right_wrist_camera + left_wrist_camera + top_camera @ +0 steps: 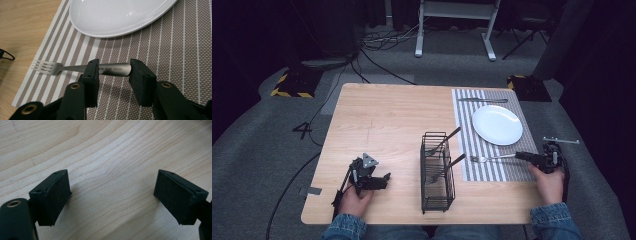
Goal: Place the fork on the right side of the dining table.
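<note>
Fork [75, 69] handle lies between the right tool's [113, 75] jaws.

A fork [490, 158] lies on the placemat [472, 145] before the plate [497, 125], right of the rack [437, 172].

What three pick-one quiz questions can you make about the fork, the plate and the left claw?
1. Where does the silver metal fork lie? A on the striped placemat; B on the floor; C in a cup.
2. What colour is the round plate? A blue; B white; C red.
3. How is the left claw? A shut tight; B gripping a spoon; C open and empty.
Answers: 1 A, it rests on the stripes. 2 B, it looks plain white. 3 C, bare wooden table shows between its pads.
</note>
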Demonstrator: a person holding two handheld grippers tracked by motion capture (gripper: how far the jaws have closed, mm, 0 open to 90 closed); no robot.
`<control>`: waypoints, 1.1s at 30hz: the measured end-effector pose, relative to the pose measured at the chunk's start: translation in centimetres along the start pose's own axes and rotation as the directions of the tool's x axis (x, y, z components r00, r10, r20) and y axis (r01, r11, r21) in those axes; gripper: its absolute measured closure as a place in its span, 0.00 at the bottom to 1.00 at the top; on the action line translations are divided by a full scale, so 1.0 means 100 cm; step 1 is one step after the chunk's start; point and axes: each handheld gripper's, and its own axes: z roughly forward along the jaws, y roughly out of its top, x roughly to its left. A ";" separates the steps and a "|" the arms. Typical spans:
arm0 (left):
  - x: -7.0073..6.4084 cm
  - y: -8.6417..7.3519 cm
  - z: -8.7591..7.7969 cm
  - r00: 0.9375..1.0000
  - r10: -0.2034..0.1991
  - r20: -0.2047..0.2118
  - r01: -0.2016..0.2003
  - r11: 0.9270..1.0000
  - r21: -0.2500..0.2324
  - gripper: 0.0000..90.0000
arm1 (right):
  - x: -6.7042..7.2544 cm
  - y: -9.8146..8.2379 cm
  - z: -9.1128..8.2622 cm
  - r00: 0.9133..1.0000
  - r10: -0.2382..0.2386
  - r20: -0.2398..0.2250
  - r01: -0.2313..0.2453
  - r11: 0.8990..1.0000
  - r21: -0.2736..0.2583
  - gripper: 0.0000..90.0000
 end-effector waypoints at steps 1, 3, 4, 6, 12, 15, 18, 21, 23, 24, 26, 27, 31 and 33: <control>0.000 0.000 0.000 1.000 -0.002 0.001 0.002 1.000 0.000 0.15 | 0.000 0.000 0.000 1.000 0.003 0.002 -0.003 1.000 0.002 0.66; 0.000 0.000 0.000 1.000 -0.002 0.001 0.002 1.000 0.000 0.15 | -0.001 -0.001 0.000 1.000 0.009 0.004 -0.009 1.000 0.004 0.66; 0.000 0.000 0.000 1.000 -0.002 0.001 0.002 1.000 0.000 0.15 | -0.002 -0.001 0.000 1.000 0.011 0.004 -0.011 1.000 0.006 0.66; 0.000 0.000 0.000 1.000 -0.002 0.001 0.002 1.000 0.000 0.15 | -0.003 -0.003 0.001 1.000 0.020 0.010 -0.021 1.000 0.017 0.66; 0.000 0.000 0.000 1.000 0.000 -0.001 0.000 1.000 0.000 0.15 | -0.008 -0.005 0.004 0.999 0.042 0.025 -0.043 0.999 0.032 0.64; 0.000 0.000 0.000 1.000 0.000 0.000 0.000 1.000 0.000 0.15 | -0.009 -0.005 0.003 0.999 0.043 0.029 -0.044 0.999 0.018 0.62; 0.000 0.000 0.000 1.000 -0.004 0.000 0.004 1.000 0.000 0.15 | -0.009 -0.005 0.002 0.999 0.043 0.033 -0.044 0.999 0.012 0.61; 0.000 0.000 0.000 1.000 -0.001 0.000 0.001 1.000 0.000 0.15 | -0.008 -0.005 0.001 0.999 0.040 0.030 -0.041 0.999 0.008 0.61; 0.000 0.000 0.000 1.000 -0.002 0.000 0.002 1.000 0.000 0.15 | -0.006 -0.005 -0.001 0.999 0.030 0.027 -0.030 1.000 -0.002 0.60; 0.000 0.000 0.000 1.000 -0.004 0.000 0.004 1.000 0.000 0.15 | -0.004 -0.005 -0.002 0.999 0.021 0.025 -0.020 1.000 -0.009 0.60; 0.000 0.000 0.000 1.000 -0.004 0.000 0.004 1.000 0.000 0.15 | 0.003 -0.004 -0.009 1.000 -0.010 0.023 0.011 1.000 -0.020 0.59; 0.000 0.000 0.000 1.000 -0.004 0.000 0.004 1.000 0.000 0.15 | 0.005 -0.004 -0.011 1.000 -0.024 0.021 0.024 0.999 -0.026 0.58; 0.000 0.000 0.000 1.000 -0.003 0.000 0.003 1.000 0.000 0.15 | 0.015 -0.001 -0.021 0.998 -0.063 0.016 0.064 0.997 -0.047 0.55; 0.000 0.000 0.000 1.000 -0.002 -0.001 0.002 1.000 0.000 0.15 | 0.023 0.002 -0.029 0.995 -0.102 0.015 0.103 0.993 -0.064 0.53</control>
